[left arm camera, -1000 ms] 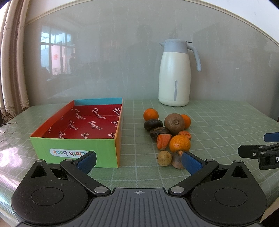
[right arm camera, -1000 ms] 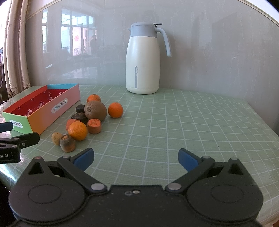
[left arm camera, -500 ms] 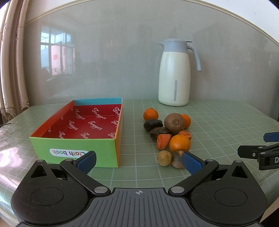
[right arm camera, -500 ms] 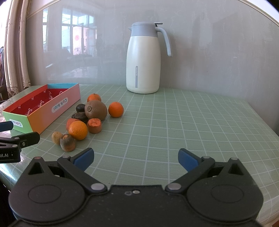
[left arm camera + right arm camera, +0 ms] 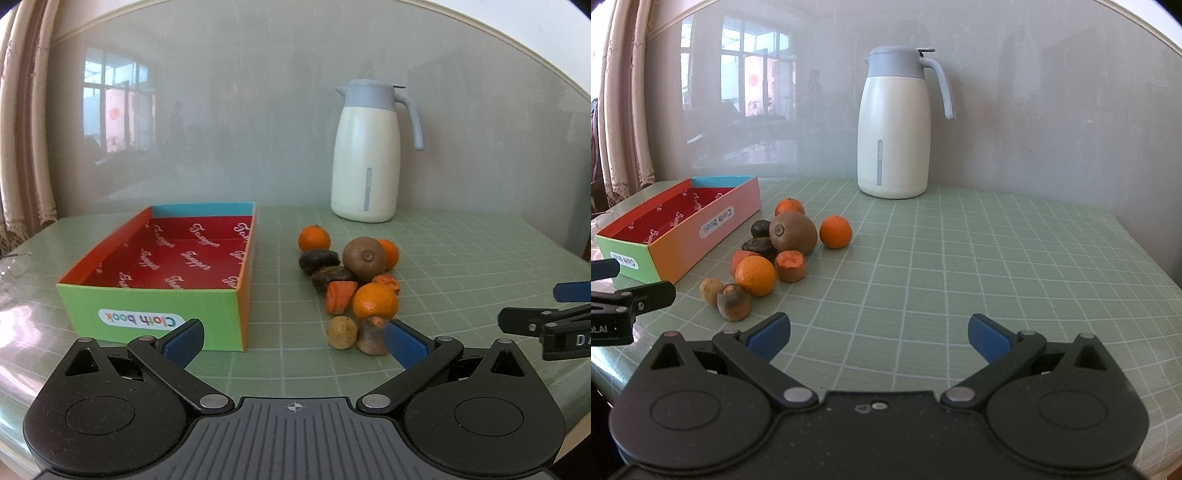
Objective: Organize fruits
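Observation:
A pile of fruits lies on the green grid table: a brown kiwi (image 5: 364,258) (image 5: 792,232), several oranges such as the near one (image 5: 374,301) (image 5: 755,275), dark fruits (image 5: 318,260), orange-red pieces (image 5: 338,296) and a small tan fruit (image 5: 341,331). An empty box (image 5: 155,314) with a red inside stands left of the pile; it also shows in the right wrist view (image 5: 713,232). My left gripper (image 5: 293,341) is open, low before box and pile. My right gripper (image 5: 879,336) is open over bare table, right of the pile.
A white thermos jug (image 5: 366,155) (image 5: 895,125) stands at the back by the wall. Glasses (image 5: 13,264) lie at the far left table edge. The right gripper's side (image 5: 546,325) shows at the right of the left wrist view.
Both grippers have hardly moved; the views shift only slightly. Nothing was picked up or let go.

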